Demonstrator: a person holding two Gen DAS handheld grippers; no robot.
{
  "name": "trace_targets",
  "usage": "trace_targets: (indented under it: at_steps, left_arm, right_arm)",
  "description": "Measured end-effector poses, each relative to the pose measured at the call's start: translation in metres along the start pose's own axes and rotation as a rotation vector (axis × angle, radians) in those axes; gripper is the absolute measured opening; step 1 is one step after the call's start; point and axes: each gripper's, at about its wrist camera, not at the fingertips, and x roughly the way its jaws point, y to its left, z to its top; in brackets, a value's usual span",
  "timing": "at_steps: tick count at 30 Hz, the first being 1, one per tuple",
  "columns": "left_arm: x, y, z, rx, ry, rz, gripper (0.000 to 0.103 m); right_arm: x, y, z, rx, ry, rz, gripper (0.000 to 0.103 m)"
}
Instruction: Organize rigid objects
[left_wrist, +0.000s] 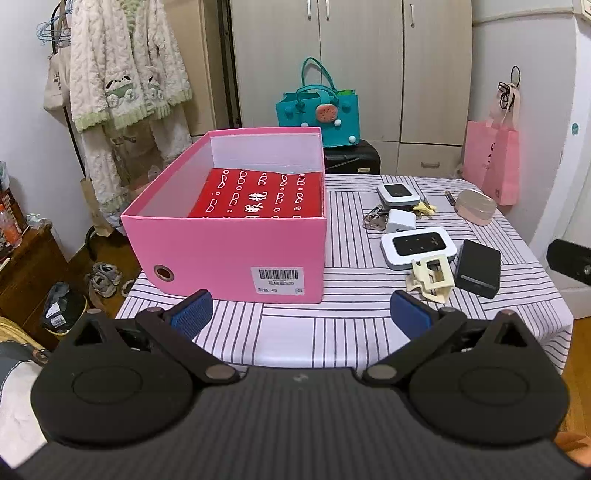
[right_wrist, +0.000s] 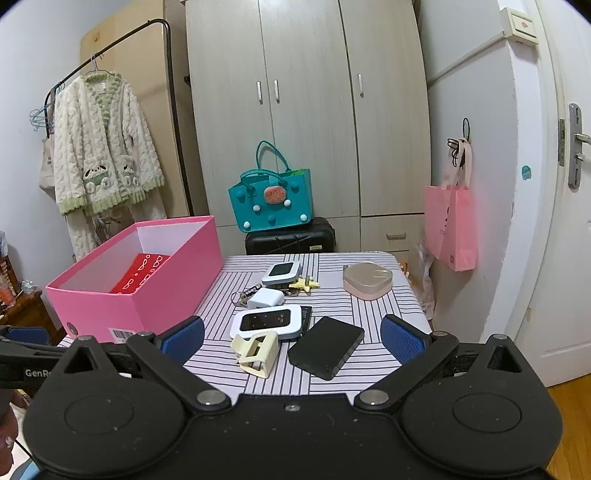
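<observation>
A pink box stands open on the striped table's left side, with a red patterned box inside it. To its right lie a cream hair claw, a black slab, a white-rimmed router, a white charger, a second router and a beige oval case. My left gripper hangs open before the pink box. My right gripper is open, near the claw and slab.
Keys and a yellow clip lie among the devices. Behind the table stand a teal bag on a black suitcase, a wardrobe, a pink tote on the wall and a coat rack with a fleecy robe.
</observation>
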Motion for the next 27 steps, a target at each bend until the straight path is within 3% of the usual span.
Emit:
trace_targets:
  at_steps: [15,27]
  left_arm:
    - [0.002,-0.001,-0.002,0.012,-0.008,-0.026,0.103]
    - [0.004,0.018,-0.009,0.004,0.023,-0.017,0.103]
  right_arm:
    - [0.005,-0.007,-0.004,0.009,0.016,-0.006,0.103]
    - [0.008,0.01,-0.006,-0.001,0.037,0.045,0.103]
